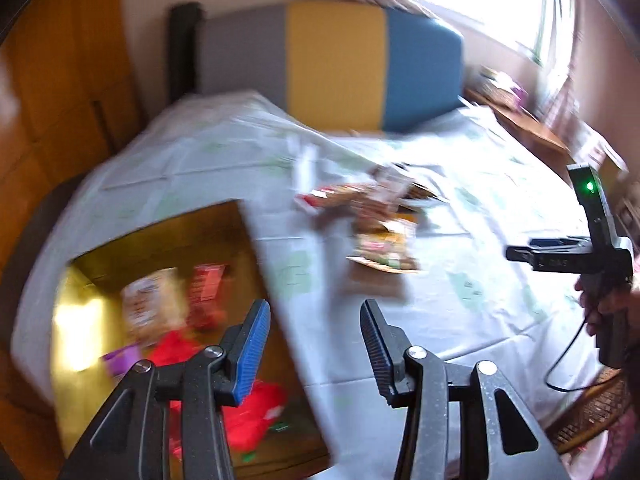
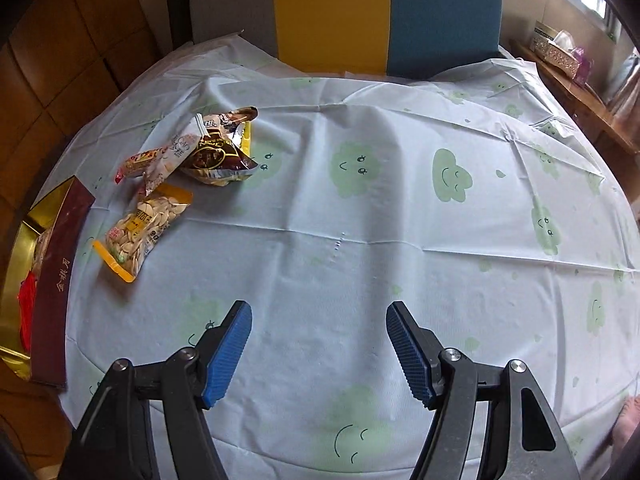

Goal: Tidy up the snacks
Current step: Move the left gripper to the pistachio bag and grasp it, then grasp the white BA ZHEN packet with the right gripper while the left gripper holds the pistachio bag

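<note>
Step in hand — judged as mid-sort: several packets are already lying in the gold-lined box (image 2: 60, 240), four are still waiting on the bench (image 2: 360, 240).

Left gripper (image 1: 316, 344): hovering over the box's right-hand wall, jaws standing wide, nothing between them. Its view is smearing with motion blur, so detail inside the box is poor — a pale packet (image 1: 150, 304), a red carton-like packet (image 1: 206, 294) and red wrappers nearer the camera are showing.

Right gripper (image 2: 320, 348): hanging over bare tablecloth, jaws spread wide and empty, well apart from the snacks.

Items remaining, all at the bench's left side near the box:
- Seed packet (image 2: 142, 232), yellow-edged, lying flat and nearest the box; its long axis is running diagonally, yellow sealed end pointing toward the near-left, other end toward the pile.
- Brown foil bag (image 2: 218, 152), crumpled, torn mouth pointing away from the camera.
- White packet (image 2: 168, 164), leaning on the foil bag, running diagonally.
- Slim red-and-yellow stick packet (image 2: 138, 164), lying roughly left-to-right.

Next move, as a judgement: the seed packet is looking like the easiest pick. It is calling for jaws turned across its short width, closing on the flat body, then a short carry leftward over the maroon wall.
</note>
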Available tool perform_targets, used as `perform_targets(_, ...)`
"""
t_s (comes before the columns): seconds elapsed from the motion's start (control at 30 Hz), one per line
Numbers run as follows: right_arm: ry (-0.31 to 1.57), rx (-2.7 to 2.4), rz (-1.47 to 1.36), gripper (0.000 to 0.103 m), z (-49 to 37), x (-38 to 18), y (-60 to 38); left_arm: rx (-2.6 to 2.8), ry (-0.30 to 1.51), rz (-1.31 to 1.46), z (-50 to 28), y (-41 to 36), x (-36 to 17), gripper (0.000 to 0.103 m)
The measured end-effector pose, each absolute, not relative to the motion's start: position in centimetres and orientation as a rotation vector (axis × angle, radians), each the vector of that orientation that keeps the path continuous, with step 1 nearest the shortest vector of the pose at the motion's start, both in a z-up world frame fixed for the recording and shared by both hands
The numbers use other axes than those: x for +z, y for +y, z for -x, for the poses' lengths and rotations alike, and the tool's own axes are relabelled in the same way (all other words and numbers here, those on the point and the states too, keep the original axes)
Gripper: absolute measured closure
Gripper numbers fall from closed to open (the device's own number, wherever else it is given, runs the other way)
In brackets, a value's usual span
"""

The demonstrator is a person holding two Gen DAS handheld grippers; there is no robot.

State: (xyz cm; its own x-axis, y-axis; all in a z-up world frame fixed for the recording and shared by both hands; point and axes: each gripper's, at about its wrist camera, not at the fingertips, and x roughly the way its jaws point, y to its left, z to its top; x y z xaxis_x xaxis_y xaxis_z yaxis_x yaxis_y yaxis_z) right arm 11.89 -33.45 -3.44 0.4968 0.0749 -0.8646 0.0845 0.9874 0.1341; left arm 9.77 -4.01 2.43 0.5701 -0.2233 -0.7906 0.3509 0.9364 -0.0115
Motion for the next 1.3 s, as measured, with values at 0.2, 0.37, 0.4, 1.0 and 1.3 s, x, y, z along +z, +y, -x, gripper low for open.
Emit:
perform_targets(0.2, 1.010, 0.007, -0.213, 0.025, -11.7, -2.2, -33.6, -0.457, 0.983, -0.170, -13.7, -9.9, 0.3, 0.023)
perform_targets(0.37, 0.986, 0.018, -0.248, 0.024, -11.6, -1.6, -33.9, -0.466, 1.073, -0.162, -17.5, -12.6, -2.6, 0.020)
perform_targets(0.4, 0.980, 0.021, -0.253, 0.024, -11.6, -1.4, -33.9, -0.462, 1.092, -0.164, -18.2, -13.0, -3.2, 0.020)
perform_targets(1.0, 0.945, 0.040, -0.235, 0.021, -11.3, -0.5, -33.6, -0.354, 1.154, -0.170, -20.3, -13.8, -6.6, 0.053)
perform_targets(1.3, 0.968, 0.036, -0.205, 0.021, -11.3, -1.1, -33.2, -0.407, 1.066, -0.216, -10.3, -13.1, -6.7, 0.054)
